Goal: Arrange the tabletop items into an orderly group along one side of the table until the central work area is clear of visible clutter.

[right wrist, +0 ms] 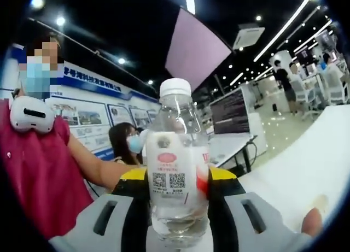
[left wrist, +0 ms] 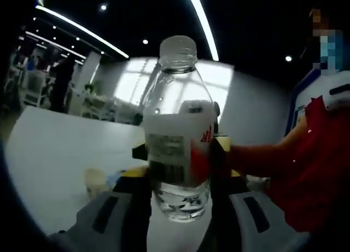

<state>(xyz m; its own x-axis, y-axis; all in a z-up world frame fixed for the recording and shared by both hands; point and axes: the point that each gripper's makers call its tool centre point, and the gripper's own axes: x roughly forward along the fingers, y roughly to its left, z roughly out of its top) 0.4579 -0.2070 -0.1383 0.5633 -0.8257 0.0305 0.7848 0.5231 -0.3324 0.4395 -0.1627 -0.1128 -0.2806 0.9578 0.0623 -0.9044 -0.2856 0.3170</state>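
Left gripper view: the left tongs (left wrist: 180, 200) rise from the bottom edge, their grey and black jaws clenched on a clear plastic water bottle (left wrist: 178, 132); the bottle stands upright between the jaws, held at its lower body, with a little water visible at its base, a white label with red print and a barcode around its middle, and a clear ribbed cap on top; behind the bottle, yellow and black parts of the other gripper press close against it. A white surface (left wrist: 54, 153) spreads to the left, carrying a small pale item (left wrist: 95, 178), too blurred to identify; at the right stands a person in a red top (left wrist: 311, 170), one arm reaching toward the bottle.

Right gripper view: the right tongs (right wrist: 178, 208) likewise grasp the bottle (right wrist: 176, 170) at its lower half, jaws on either side; here the cap appears white and the label shows two square codes beneath a red emblem; yellow and black parts of the other gripper lie directly behind the bottle. The white surface (right wrist: 306, 175) extends at the right; the person in the red top (right wrist: 41, 175) stands at the left, a white headset hanging at the chest; a seated person (right wrist: 123, 140) and a dark monitor (right wrist: 229, 112) lie further back.
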